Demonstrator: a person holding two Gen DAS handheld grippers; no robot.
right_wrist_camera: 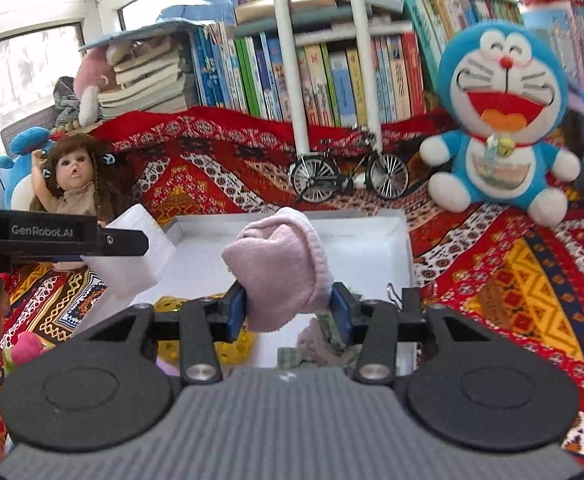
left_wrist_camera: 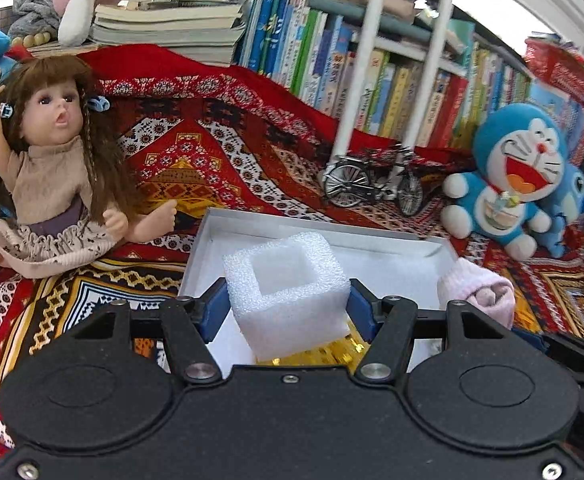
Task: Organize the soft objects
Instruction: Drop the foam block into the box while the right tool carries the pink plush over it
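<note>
Nearest to us, the left gripper [left_wrist_camera: 288,310] pinches a white foam block [left_wrist_camera: 288,284] between its blue pads; the block has a square hollow in its top and it is held above the near left part of a white box [left_wrist_camera: 228,224]. The right gripper [right_wrist_camera: 288,304] is closed on a rolled pink sock [right_wrist_camera: 282,268], and this sock hangs over the middle of the same box [right_wrist_camera: 405,240]. In the right wrist view the left gripper [right_wrist_camera: 92,240] enters from the left edge with the foam block [right_wrist_camera: 132,256], just beside the sock but not touching it.

The box is shallow, with white inside walls and an open top. Under the grippers, at its near end, we see something gold and shiny [left_wrist_camera: 315,354] – and also some crumpled soft cloth pieces [right_wrist_camera: 323,344], which we cannot name exactly. A metal clip [right_wrist_camera: 393,294] is at the near right rim.

The surface is covered with a red patterned cloth [left_wrist_camera: 212,152] with yellow, white and blue ornaments, which rises toward the far side. On it, to the left of the box, sits a doll [left_wrist_camera: 52,160] with long brown hair. Behind the box stands a small model bicycle [right_wrist_camera: 347,176], and far right sits a blue cat plush [right_wrist_camera: 499,120].

Farthest – a row of upright books [left_wrist_camera: 371,60], a stack of lying books [left_wrist_camera: 172,12] at the left, two white poles [right_wrist_camera: 292,60] and a bright window [right_wrist_camera: 24,40].
</note>
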